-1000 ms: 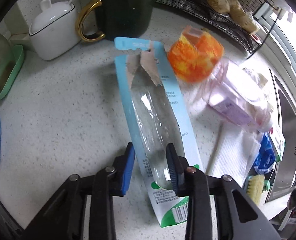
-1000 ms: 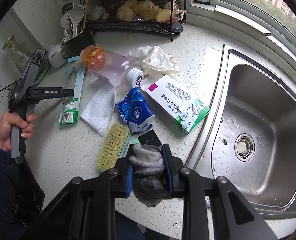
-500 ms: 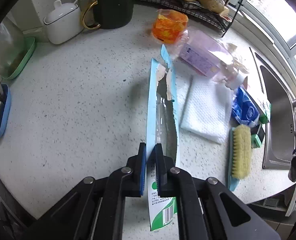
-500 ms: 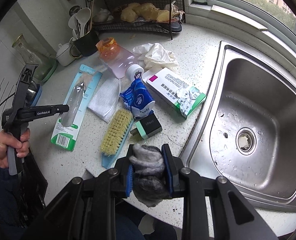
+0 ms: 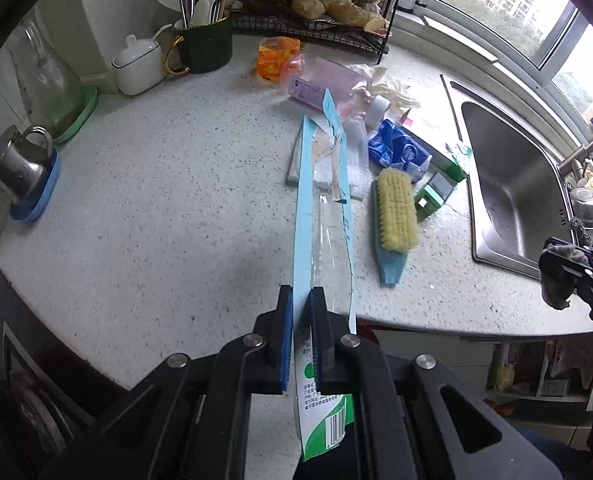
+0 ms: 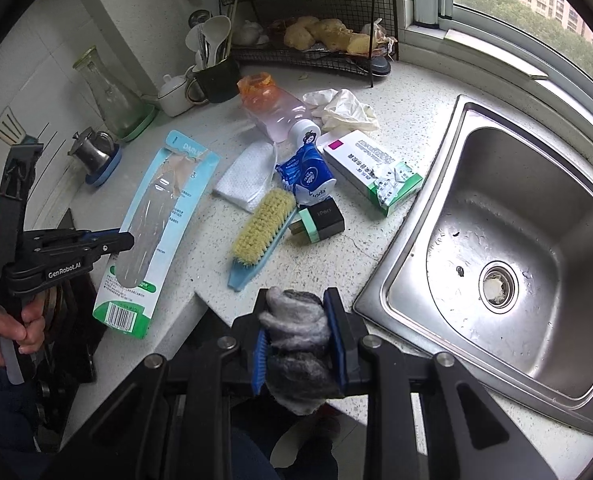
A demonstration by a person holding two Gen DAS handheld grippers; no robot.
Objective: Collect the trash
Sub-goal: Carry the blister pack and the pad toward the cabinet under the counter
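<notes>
A kitchen counter of pale speckled stone, seen from two handheld grippers; a steel sink lies to the right under a window. The left gripper now pinches an empty toothbrush blister pack, a long blue card with a clear torn bubble; a second ago its jaws stood spread around the pack as it lay flat on the counter; they have since closed tight on the card's edge, and the pack now hangs edge-on, lifted clear of the surface and drawn toward the counter's front edge. From the right wrist view the same pack is seen tilted in the air beside the left gripper, with a person's hand on the handle below. The right gripper is clamped on a grey wad of steel wool, as it was a second ago, and it too has drawn back a little from the counter.

So one more piece of trash appears to be collected, and both grippers are full; the likely next step is to carry both to a bin, though no bin is visible. Left behind on the counter, clustered between the bare stretch and the sink: a yellow scrub brush, a white cloth, a blue tissue packet, a torn white and green box, a pink bottle lying on its side, and a small black and green box; which of these count as trash I cannot tell for certain.
</notes>
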